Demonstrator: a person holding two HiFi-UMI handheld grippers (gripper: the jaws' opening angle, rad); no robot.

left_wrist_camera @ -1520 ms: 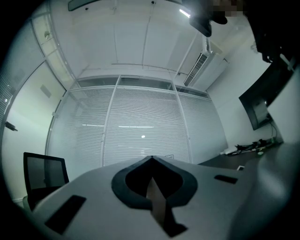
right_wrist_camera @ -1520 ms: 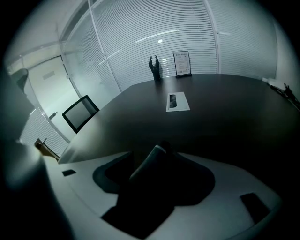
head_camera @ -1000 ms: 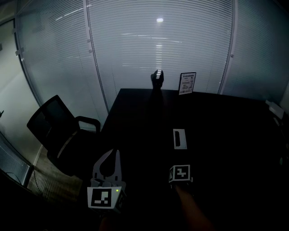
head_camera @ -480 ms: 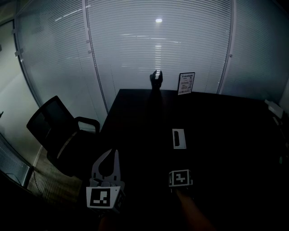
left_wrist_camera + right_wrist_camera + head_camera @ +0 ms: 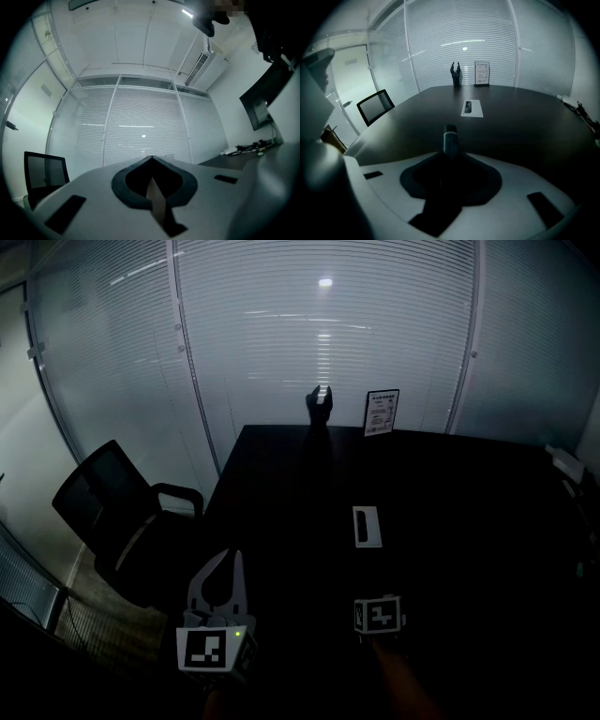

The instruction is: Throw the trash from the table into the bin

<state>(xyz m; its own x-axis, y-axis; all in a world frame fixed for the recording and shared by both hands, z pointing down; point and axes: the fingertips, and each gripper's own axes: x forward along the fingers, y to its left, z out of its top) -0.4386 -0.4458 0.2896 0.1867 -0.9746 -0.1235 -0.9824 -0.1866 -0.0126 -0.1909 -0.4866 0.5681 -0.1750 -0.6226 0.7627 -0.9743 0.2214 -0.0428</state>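
The left gripper (image 5: 151,158) is held off the left edge of the dark table (image 5: 525,122), its white jaws pressed together on nothing. The right gripper (image 5: 450,151), whose jaws have just been closing, is clamped on a small dark cylindrical piece of trash (image 5: 450,136) over the table's near part. Farther on, a white rectangular plate (image 5: 472,108) is seen mid-table, then a dark hand-shaped stand (image 5: 455,74) and a framed card (image 5: 482,73) at the far edge.
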